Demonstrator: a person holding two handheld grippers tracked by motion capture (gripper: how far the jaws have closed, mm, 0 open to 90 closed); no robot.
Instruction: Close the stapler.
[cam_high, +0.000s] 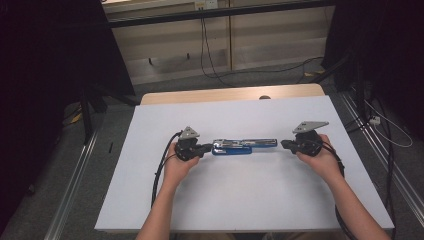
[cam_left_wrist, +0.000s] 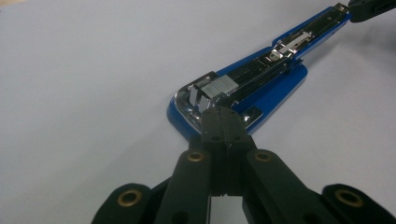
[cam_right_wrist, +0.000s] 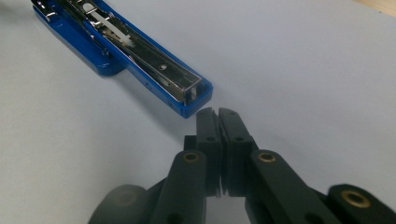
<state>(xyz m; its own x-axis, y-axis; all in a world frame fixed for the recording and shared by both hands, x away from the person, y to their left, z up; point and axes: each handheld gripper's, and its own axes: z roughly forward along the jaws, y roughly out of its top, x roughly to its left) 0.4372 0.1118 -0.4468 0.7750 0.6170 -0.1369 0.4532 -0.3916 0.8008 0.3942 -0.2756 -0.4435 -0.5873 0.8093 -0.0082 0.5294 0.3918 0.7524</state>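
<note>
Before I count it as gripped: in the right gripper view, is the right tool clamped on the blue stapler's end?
No: the right tool is shut with nothing between its jaws, just short of the blue stapler.

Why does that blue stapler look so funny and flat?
The blue stapler lies folded wide open on the white table, its metal staple track and staples bared. Otherwise nothing looks broken or spilled.

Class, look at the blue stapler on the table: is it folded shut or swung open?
Open: the blue stapler lies unfolded flat, its staple strip exposed.
</note>
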